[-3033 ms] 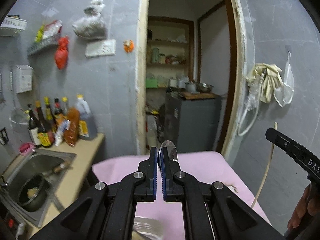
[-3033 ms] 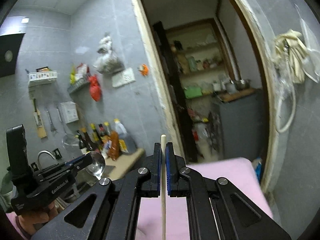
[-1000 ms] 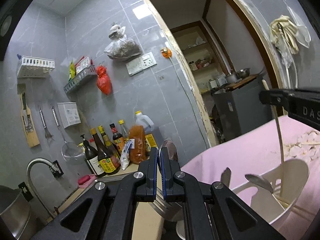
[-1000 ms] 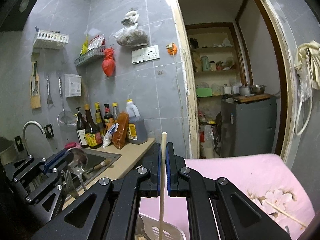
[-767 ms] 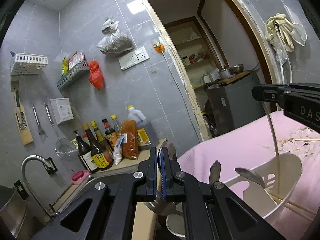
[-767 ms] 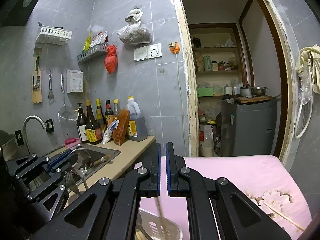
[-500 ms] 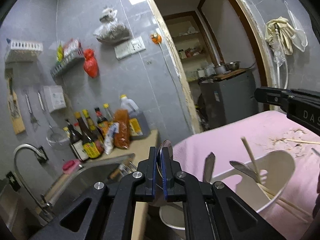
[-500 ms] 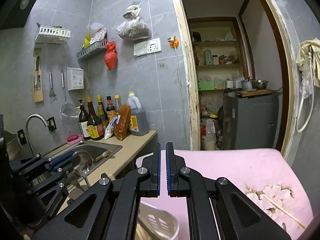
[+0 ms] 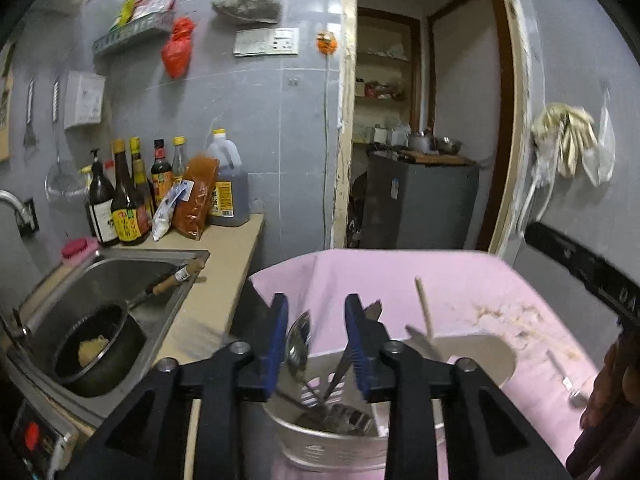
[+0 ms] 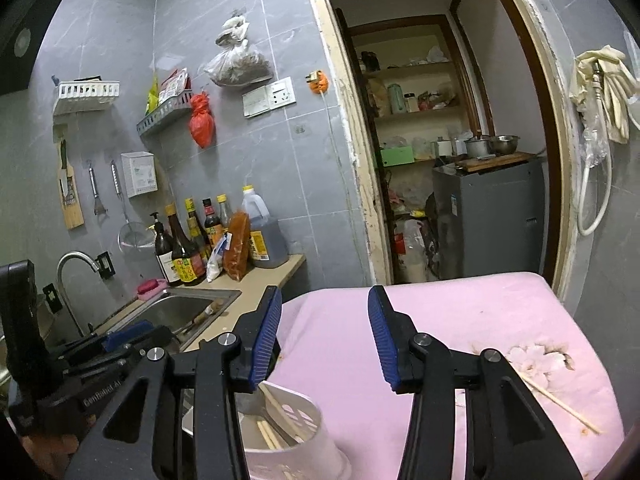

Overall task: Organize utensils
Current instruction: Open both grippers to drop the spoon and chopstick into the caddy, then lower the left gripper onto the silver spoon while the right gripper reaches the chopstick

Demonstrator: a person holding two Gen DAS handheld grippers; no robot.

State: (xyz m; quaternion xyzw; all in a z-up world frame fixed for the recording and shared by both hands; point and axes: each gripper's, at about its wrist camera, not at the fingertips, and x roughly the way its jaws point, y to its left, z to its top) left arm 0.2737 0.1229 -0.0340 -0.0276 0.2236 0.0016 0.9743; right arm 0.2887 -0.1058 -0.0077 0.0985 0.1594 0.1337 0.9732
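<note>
A white utensil holder stands on the pink cloth; it also shows in the right wrist view. It holds a metal spoon, a knife, a fork and wooden chopsticks. My left gripper is open just above the holder, with the spoon loose between its jaws. My right gripper is open and empty above the cloth, right of the holder. A loose chopstick lies on the cloth at the right. A small spoon lies on the cloth too.
A steel sink with a black pot sits at the left. Sauce bottles stand on the beige counter against the grey wall. A doorway opens behind the pink-covered table.
Both grippers have opened. The right one let its chopstick drop into the holder about a second ago. The left one has just released the spoon over the holder and tilted downward.
</note>
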